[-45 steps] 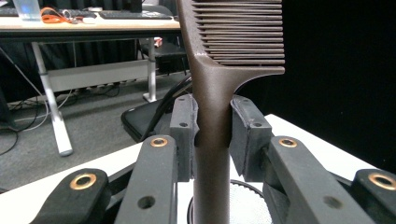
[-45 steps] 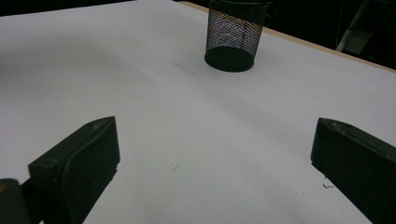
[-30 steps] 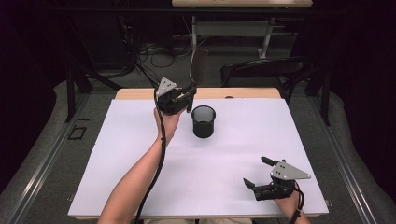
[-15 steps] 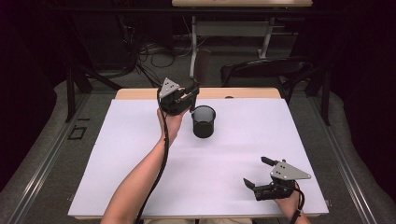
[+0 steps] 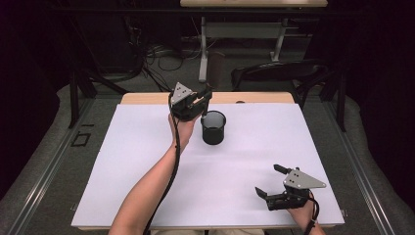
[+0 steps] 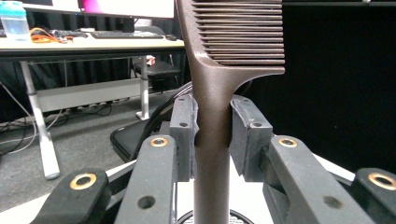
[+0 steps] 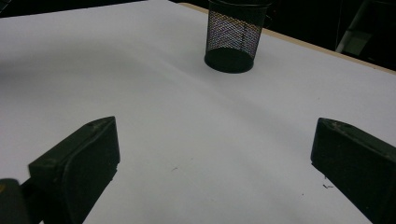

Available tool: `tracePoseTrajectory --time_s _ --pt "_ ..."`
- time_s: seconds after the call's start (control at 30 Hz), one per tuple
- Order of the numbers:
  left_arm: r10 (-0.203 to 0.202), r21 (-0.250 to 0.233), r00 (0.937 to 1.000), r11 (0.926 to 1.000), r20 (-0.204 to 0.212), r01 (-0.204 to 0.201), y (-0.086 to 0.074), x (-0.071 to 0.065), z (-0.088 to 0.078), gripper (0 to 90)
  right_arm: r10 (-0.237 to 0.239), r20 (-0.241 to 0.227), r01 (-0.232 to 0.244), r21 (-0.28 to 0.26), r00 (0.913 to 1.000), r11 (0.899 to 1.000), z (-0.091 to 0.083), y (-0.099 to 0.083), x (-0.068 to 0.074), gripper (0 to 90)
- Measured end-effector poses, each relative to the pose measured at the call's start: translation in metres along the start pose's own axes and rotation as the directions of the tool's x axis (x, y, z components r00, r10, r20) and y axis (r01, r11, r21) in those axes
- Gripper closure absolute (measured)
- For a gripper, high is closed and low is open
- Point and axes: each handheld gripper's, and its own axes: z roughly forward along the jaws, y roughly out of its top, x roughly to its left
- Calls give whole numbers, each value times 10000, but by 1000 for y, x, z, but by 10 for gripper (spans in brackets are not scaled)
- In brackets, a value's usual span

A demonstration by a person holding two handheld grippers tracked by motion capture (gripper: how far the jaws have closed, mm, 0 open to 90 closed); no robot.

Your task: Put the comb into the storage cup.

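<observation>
White tabletop point(image 5: 147, 161) has lots of bare room. Black mesh cup point(image 5: 214, 127) stands near the far edge. Left tongs point(image 6: 212, 130) pinch a brown comb point(image 6: 219, 70) above it, handle down. Right tongs point(image 5: 271, 183) rest spread wide near the front edge.

The black two-jaw left gripper point(image 5: 201, 99) carries a grey three-cornered plate point(image 5: 181, 91) dotted with small holes, and a black cable point(image 5: 172, 161) trails from it along a bare, sleeveless forearm point(image 5: 147, 196). Its dark grey link bars point(image 6: 148, 186) show brass-ringed pivot holes and plain screw holes, with grey blocky pads point(image 6: 183, 135). The black right gripper point(image 5: 270, 182) has the same grey plate point(image 5: 302, 179), and its jaw tips are thick, matte black blocks.
</observation>
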Motion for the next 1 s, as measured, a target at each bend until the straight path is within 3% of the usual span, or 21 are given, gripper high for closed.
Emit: tracePoseTrajectory --time_s 1.0 --pt "68 -87 9999 9999 135 -67 -13 -5 18 725 61 -65 -62 -1 10000 10000 0 0 0 9"
